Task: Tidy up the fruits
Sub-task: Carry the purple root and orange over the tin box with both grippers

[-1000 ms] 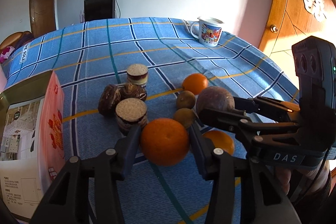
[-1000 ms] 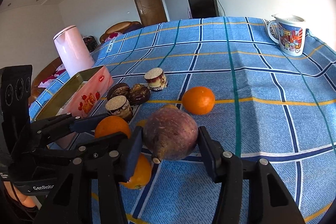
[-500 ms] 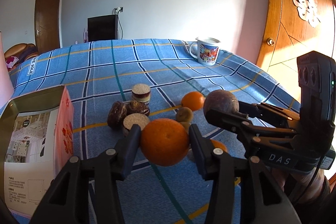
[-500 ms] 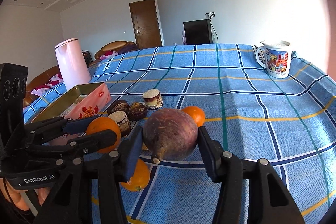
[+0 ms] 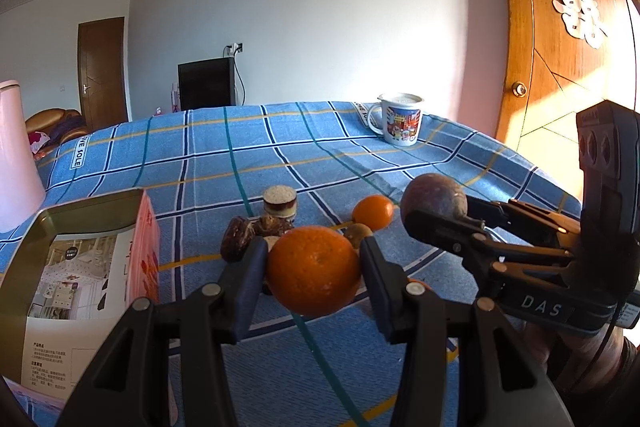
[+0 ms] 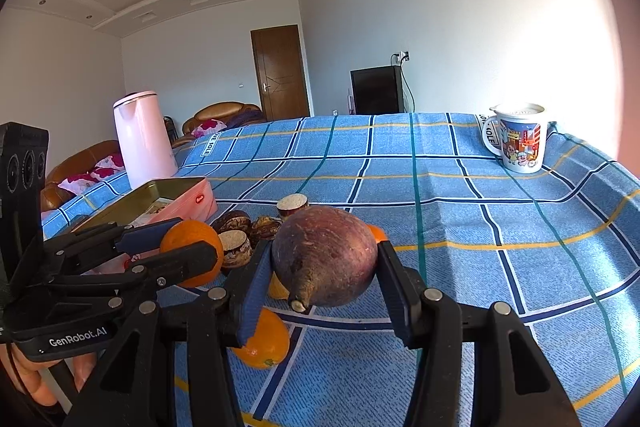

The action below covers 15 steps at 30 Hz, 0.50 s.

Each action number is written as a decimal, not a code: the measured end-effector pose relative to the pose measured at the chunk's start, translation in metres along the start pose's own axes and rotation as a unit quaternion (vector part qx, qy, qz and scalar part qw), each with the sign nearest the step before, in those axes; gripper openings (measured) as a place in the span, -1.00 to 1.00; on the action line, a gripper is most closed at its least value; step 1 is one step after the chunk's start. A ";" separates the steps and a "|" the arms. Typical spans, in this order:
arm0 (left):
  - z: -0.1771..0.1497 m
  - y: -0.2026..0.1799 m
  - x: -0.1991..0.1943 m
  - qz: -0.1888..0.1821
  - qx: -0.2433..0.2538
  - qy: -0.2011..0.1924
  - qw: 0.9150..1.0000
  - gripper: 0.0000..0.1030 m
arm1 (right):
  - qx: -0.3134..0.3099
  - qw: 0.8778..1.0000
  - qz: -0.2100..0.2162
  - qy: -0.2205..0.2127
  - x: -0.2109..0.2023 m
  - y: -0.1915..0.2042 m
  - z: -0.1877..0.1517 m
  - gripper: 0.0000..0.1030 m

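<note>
My left gripper is shut on an orange and holds it above the blue checked tablecloth. My right gripper is shut on a round purple-brown fruit, also lifted; it shows at the right of the left wrist view. On the cloth lie another orange, a small brown-green fruit, and an orange under the right gripper. The left-held orange shows in the right wrist view.
An open pink tin box stands at the left. Dark brown cakes and a small round layered cake lie beside it. A pink kettle stands at the far left, a printed mug at the far right near the table edge.
Both grippers have risen and tilted up with their fruit still held; the table objects sit lower and farther in both views.
</note>
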<state>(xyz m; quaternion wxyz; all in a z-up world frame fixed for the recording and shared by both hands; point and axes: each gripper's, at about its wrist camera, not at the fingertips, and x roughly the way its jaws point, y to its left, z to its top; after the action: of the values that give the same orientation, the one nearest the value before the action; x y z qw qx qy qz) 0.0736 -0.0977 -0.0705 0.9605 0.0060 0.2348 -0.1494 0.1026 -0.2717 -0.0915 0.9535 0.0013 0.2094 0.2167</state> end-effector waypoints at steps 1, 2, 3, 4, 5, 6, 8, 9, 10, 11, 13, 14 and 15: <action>-0.001 -0.001 0.000 0.001 0.001 -0.002 1.000 -0.04 | -0.001 1.000 0.000 -0.003 -0.001 0.000 0.000 0.04; -0.001 -0.001 -0.001 0.003 0.002 -0.004 1.000 -0.04 | -0.002 1.000 -0.001 -0.006 -0.002 0.001 0.000 0.04; 0.000 -0.001 -0.001 0.004 0.003 -0.006 1.000 -0.04 | -0.003 1.000 -0.001 -0.009 -0.002 0.001 -0.001 0.04; 0.000 -0.001 -0.001 0.004 0.004 -0.007 1.000 -0.04 | -0.004 1.000 -0.001 -0.012 -0.003 0.001 -0.001 0.04; 0.000 -0.002 -0.001 0.005 0.005 -0.009 1.000 -0.04 | -0.004 1.000 -0.001 -0.015 -0.004 0.002 -0.001 0.04; 0.000 -0.002 -0.002 0.006 0.005 -0.010 1.000 -0.04 | -0.005 1.000 -0.002 -0.018 -0.005 0.002 -0.001 0.04; 0.000 -0.002 -0.003 0.007 0.006 -0.014 1.000 -0.04 | -0.005 1.000 -0.002 -0.024 -0.006 0.003 -0.002 0.04; -0.001 -0.002 -0.004 0.008 0.007 -0.017 1.000 -0.04 | -0.006 1.000 -0.002 -0.028 -0.008 0.003 -0.002 0.04; -0.001 -0.002 -0.005 0.010 0.007 -0.020 1.000 -0.04 | -0.007 0.999 -0.003 -0.031 -0.009 0.003 -0.002 0.04; -0.001 -0.002 -0.007 0.011 0.008 -0.023 1.000 -0.04 | -0.007 0.999 -0.004 -0.035 -0.010 0.004 -0.003 0.04; -0.002 -0.002 -0.009 0.014 0.011 -0.028 0.999 -0.04 | -0.010 0.999 -0.004 -0.042 -0.012 0.005 -0.004 0.04; -0.002 -0.002 -0.010 0.015 0.012 -0.029 0.999 -0.04 | -0.010 0.999 -0.005 -0.045 -0.013 0.006 -0.004 0.04; -0.002 -0.002 -0.010 0.016 0.012 -0.030 0.999 -0.04 | -0.011 0.999 -0.007 -0.047 -0.014 0.006 -0.004 0.04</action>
<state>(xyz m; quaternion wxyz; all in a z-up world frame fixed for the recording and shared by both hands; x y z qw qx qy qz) 0.0634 -0.0961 -0.0677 0.9693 0.0168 0.2034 -0.1371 0.0873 -0.2725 -0.0891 0.9638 -0.0004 0.1618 0.2119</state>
